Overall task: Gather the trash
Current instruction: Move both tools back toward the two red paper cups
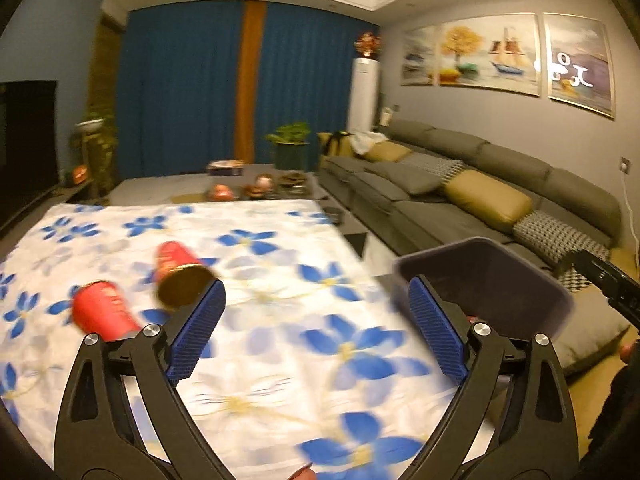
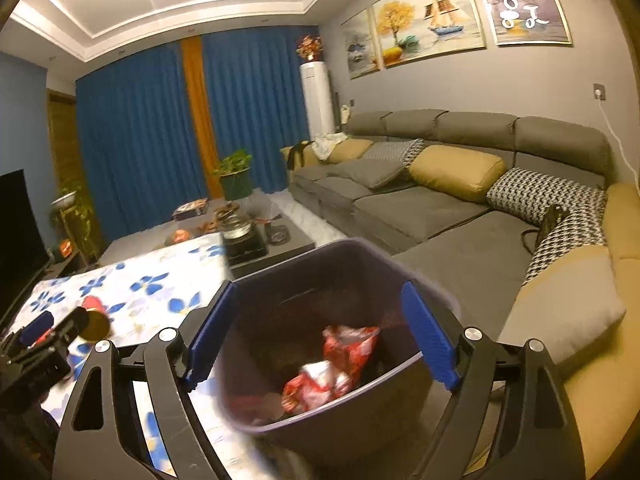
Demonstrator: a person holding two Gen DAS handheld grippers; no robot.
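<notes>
on the flowered tablecloth (image 1: 280, 360) two red paper cups lie on their sides: one cup (image 1: 105, 314) at the far left, a second cup (image 1: 182, 276) just right of it with its gold base showing, close to the left finger. the left gripper (image 1: 316, 308) is spread wide over the cloth, holding nothing. further right, the dark trash bin (image 2: 320, 412) sits off the table's edge, crumpled red wrappers (image 2: 332, 364) inside; the right gripper (image 2: 320, 312) straddles it, but whether the fingers actually clamp its walls i cannot tell. the grey sofa (image 2: 460, 208) lies beyond.
</notes>
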